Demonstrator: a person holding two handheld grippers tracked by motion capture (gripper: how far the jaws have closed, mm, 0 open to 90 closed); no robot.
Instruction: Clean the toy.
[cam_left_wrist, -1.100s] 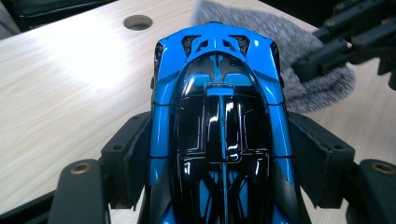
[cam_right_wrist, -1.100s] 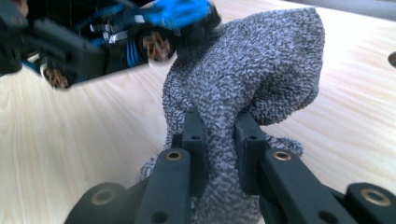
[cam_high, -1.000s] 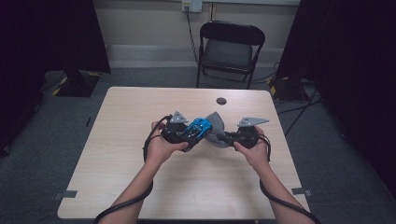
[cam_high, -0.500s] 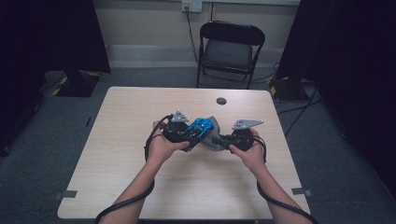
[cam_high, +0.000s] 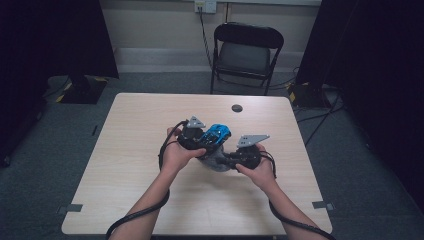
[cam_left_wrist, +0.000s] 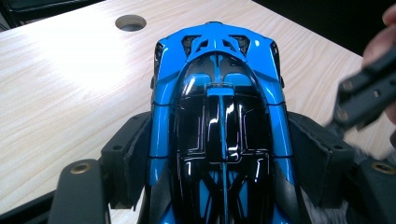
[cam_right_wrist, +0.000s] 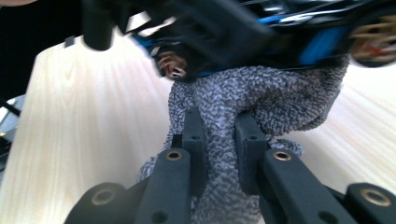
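Since a second ago the right gripper (cam_high: 231, 161), pinching a grey cloth (cam_right_wrist: 261, 102), has slid closer under the blue car (cam_left_wrist: 219, 116) clamped in the left gripper (cam_high: 205, 142), whose underside is blurred beyond the cloth.

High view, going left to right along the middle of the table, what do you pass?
Bare table → left hand-held gripper clamped on the blue toy car → grey cloth pinched by the right hand-held gripper → bare table again, then the dark floor.
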